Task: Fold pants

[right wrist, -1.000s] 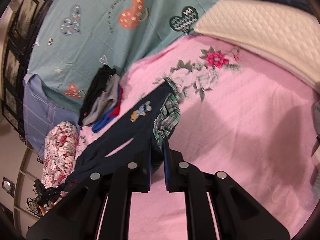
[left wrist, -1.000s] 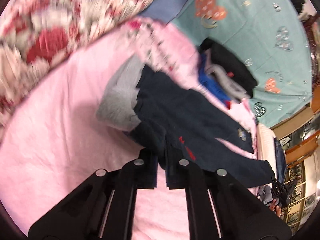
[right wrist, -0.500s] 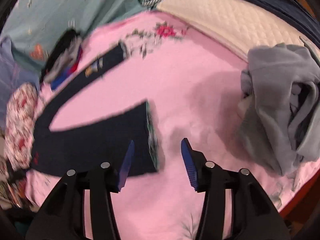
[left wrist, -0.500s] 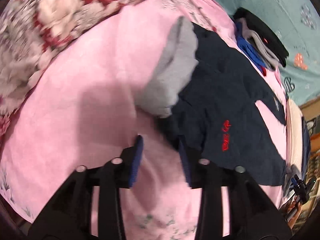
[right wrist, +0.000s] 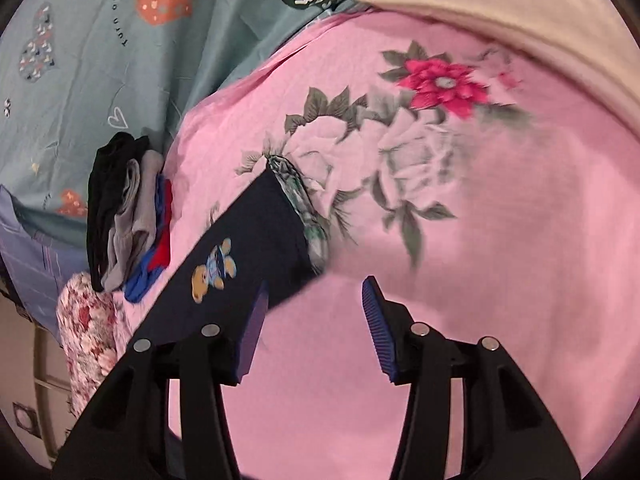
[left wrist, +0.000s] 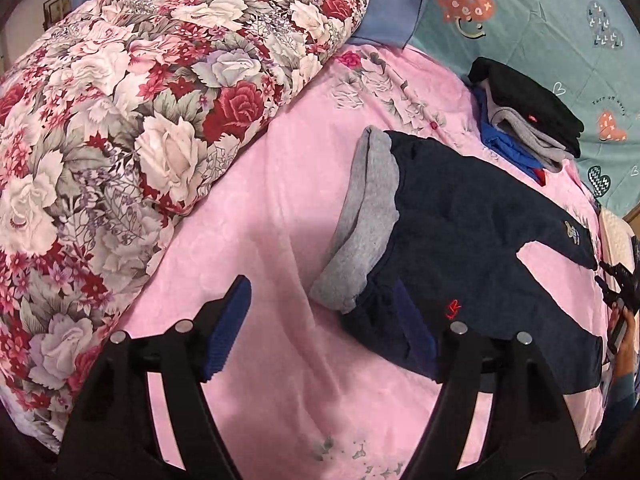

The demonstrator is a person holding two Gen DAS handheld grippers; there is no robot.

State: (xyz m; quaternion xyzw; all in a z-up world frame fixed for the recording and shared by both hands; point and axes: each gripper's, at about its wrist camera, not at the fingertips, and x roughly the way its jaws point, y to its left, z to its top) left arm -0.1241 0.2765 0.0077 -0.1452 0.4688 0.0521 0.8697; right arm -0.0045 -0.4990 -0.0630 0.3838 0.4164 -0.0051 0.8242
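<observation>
Two marks showed on the navy pants (left wrist: 472,240): a small red embroidered logo (left wrist: 453,307), unreadable, and a teddy bear patch (right wrist: 214,270). "Turn off worry" was printed on the teal sheet (left wrist: 532,20). The pants lay flat on the pink bedspread (left wrist: 272,216), grey waistband (left wrist: 366,220) toward the floral quilt (left wrist: 140,120), legs spread away to the right. The left gripper (left wrist: 320,320) stood wide beside the waistband, holding nothing; the right gripper (right wrist: 312,324) stood wide at a plaid-lined cuff (right wrist: 304,208).
</observation>
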